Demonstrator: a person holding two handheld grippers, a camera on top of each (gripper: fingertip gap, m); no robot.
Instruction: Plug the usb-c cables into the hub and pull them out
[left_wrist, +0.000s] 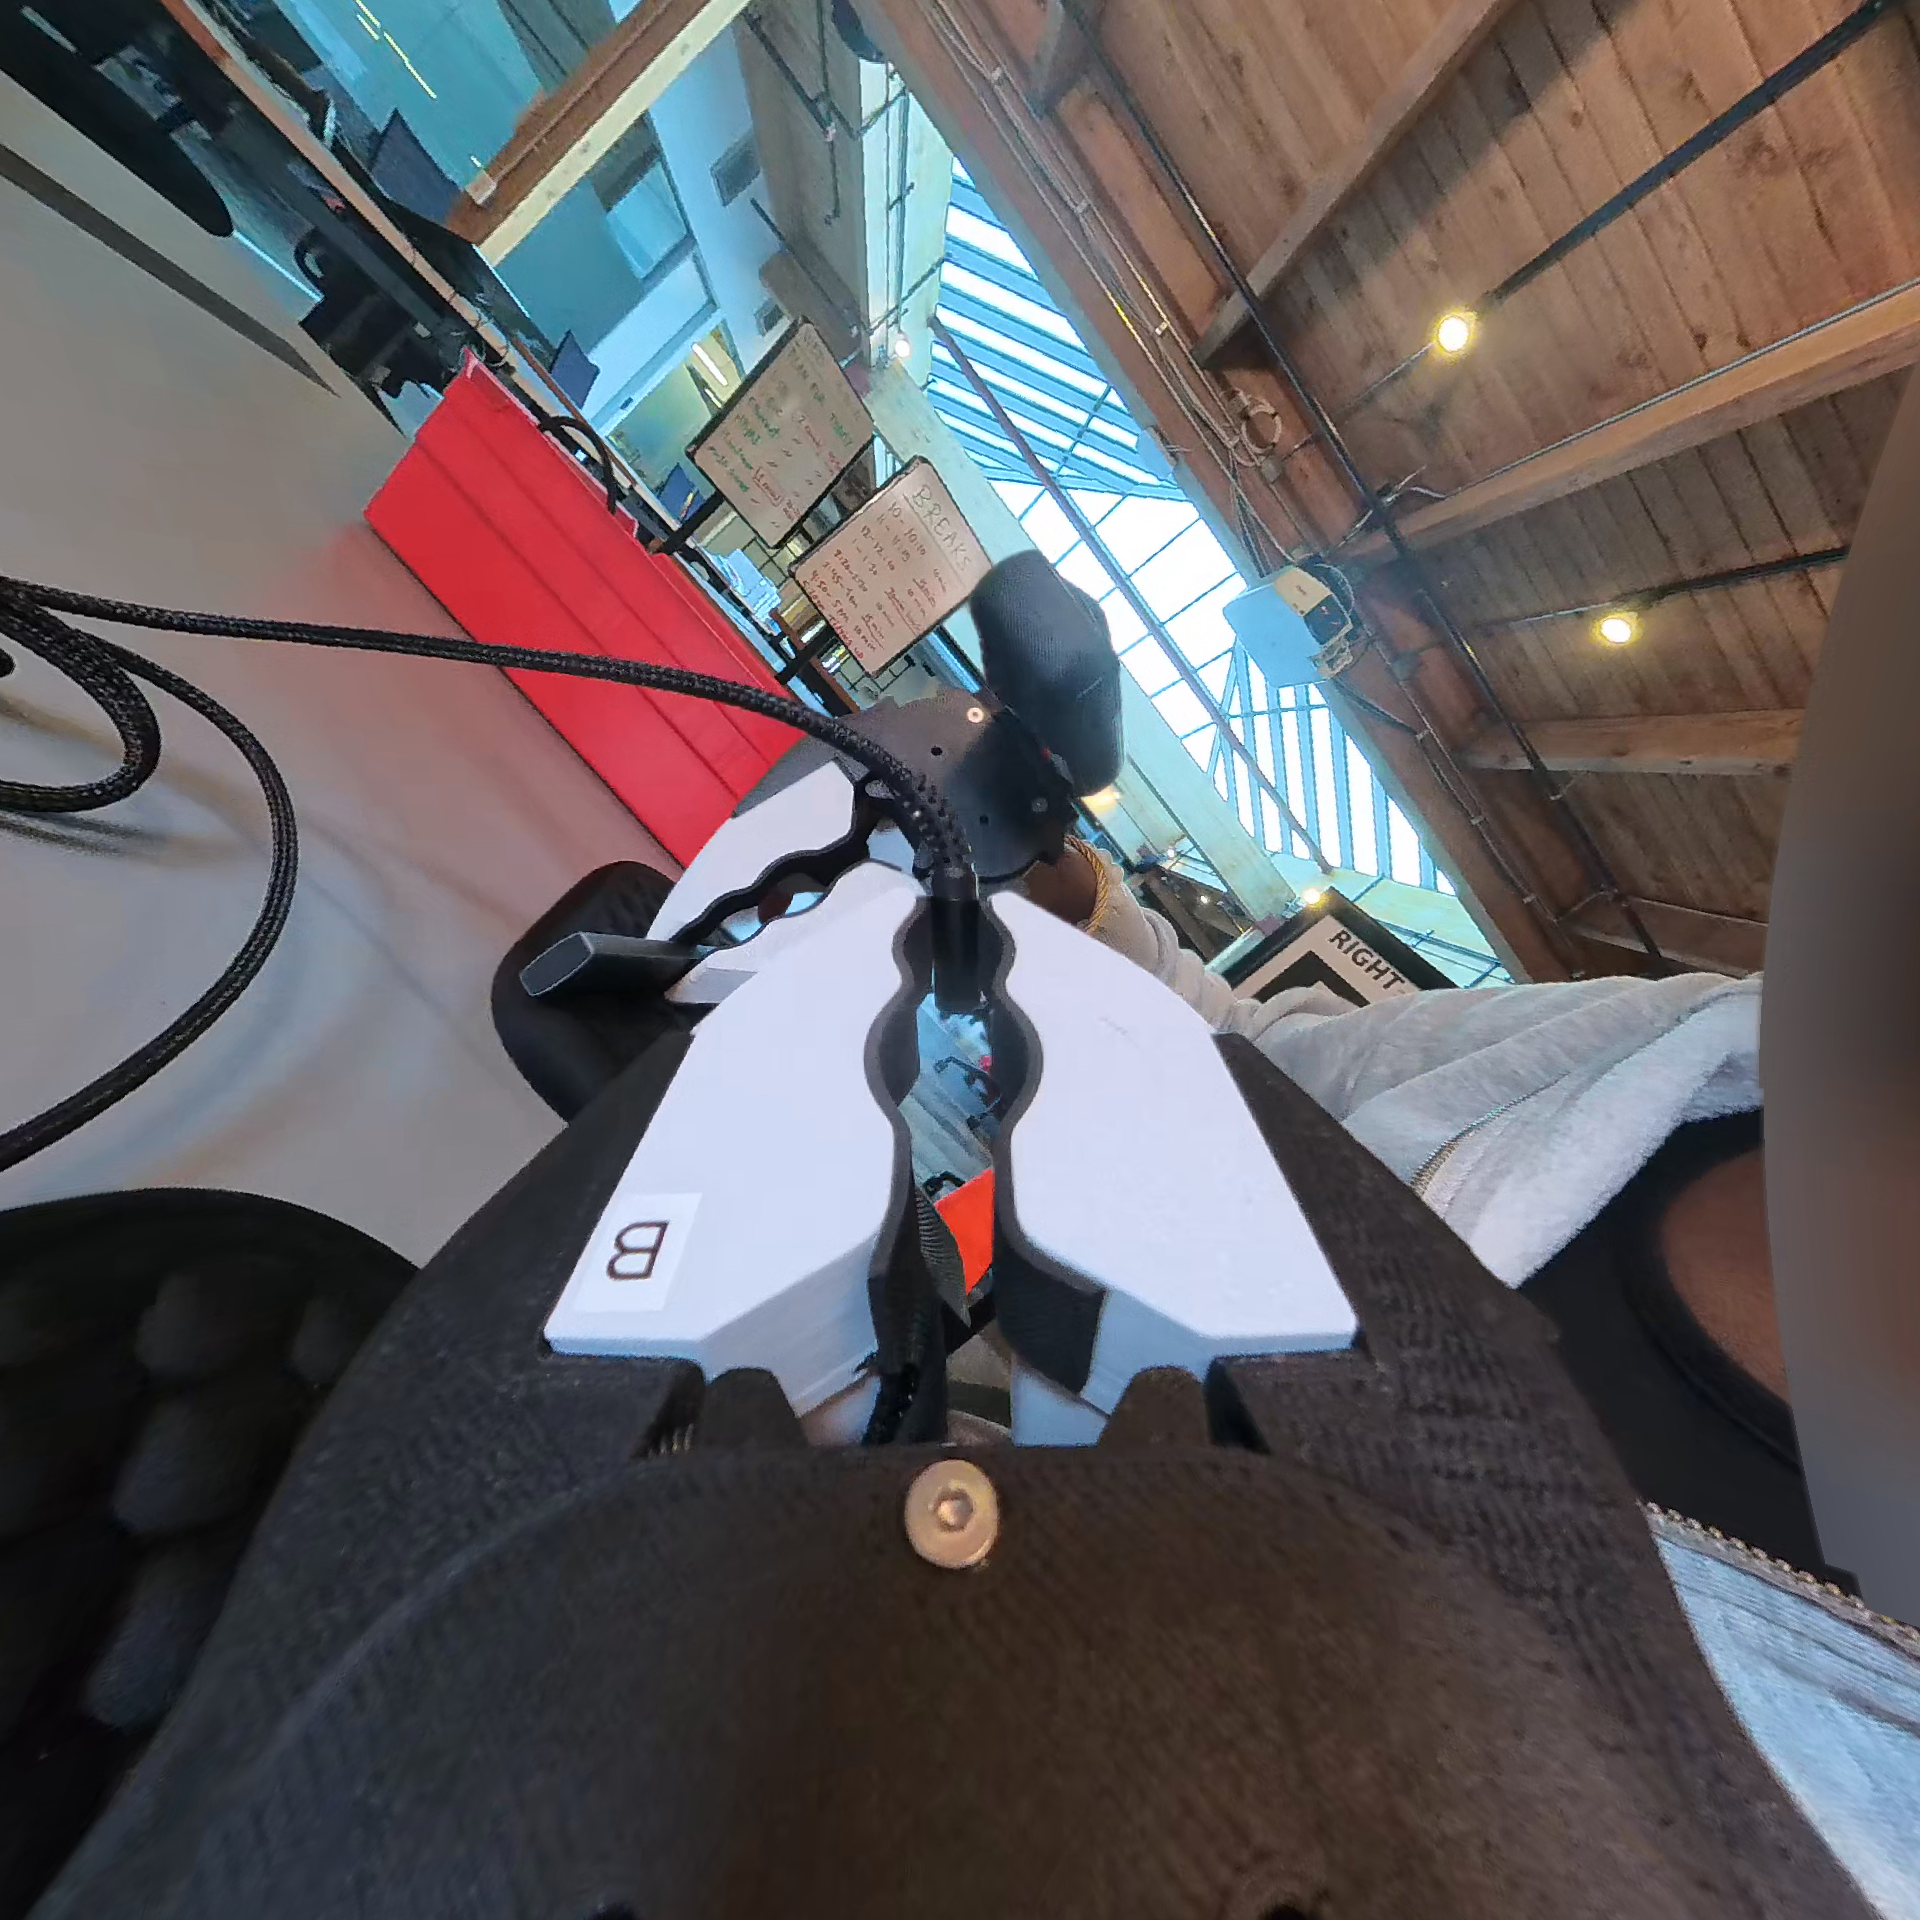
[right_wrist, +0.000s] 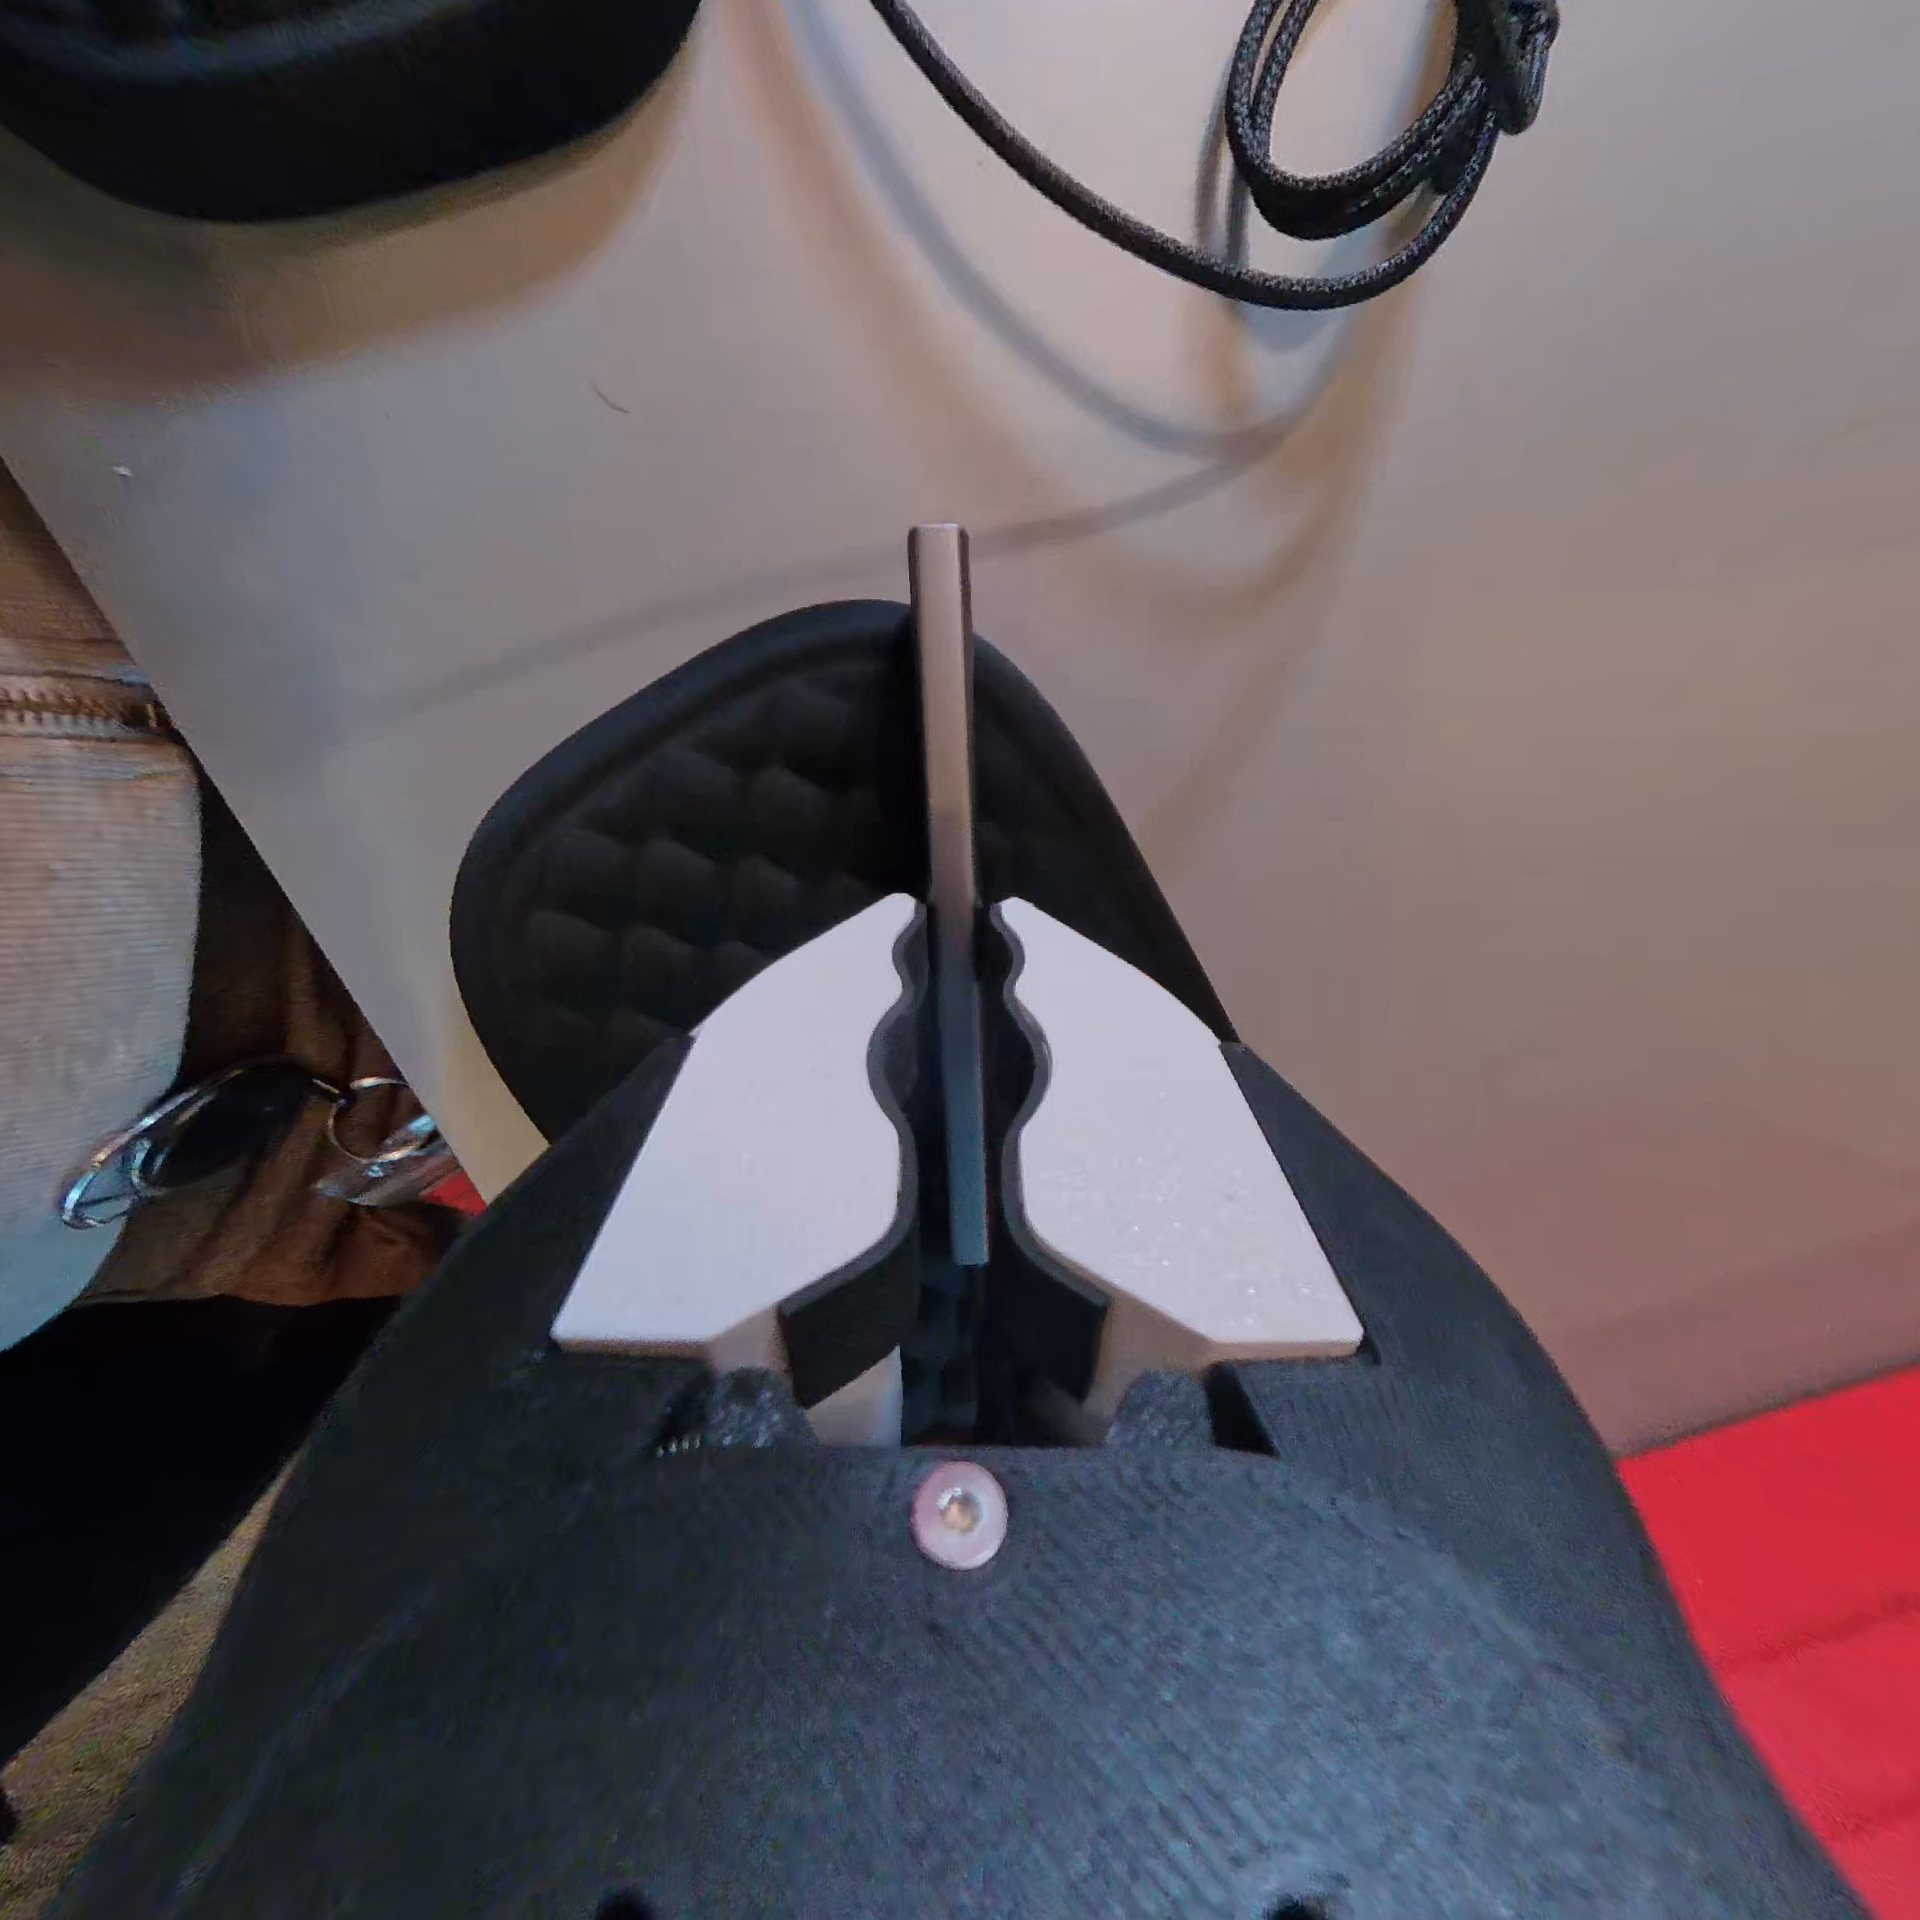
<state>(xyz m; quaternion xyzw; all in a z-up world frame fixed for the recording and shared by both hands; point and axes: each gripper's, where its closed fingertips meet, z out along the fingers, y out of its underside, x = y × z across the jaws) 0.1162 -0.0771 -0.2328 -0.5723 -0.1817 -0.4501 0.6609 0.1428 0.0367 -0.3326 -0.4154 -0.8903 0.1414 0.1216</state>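
Observation:
My left gripper (left_wrist: 954, 906) is shut on the black plug (left_wrist: 954, 940) of a braided usb-c cable (left_wrist: 499, 652), which arcs away to the left over the white table (left_wrist: 208, 540). Just behind it, my right gripper (left_wrist: 774, 883) holds the slim dark grey hub (left_wrist: 587, 958), which sticks out to the left, apart from the plug. In the right wrist view, my right gripper (right_wrist: 956, 912) is shut on the hub (right_wrist: 940, 727), seen edge-on and pointing forward past the fingertips. A coiled black cable (right_wrist: 1371, 177) lies on the table (right_wrist: 1558, 675) at the top right.
A black quilted chair seat (right_wrist: 686, 852) sits below the hub at the table's edge. A red panel (left_wrist: 582, 623) borders the table. A person's pale fleece sleeve (left_wrist: 1455, 1081) is at the right. A key ring (right_wrist: 208, 1143) hangs at a beige jacket on the left. My hands' fingertips stand some 15 cm from each other.

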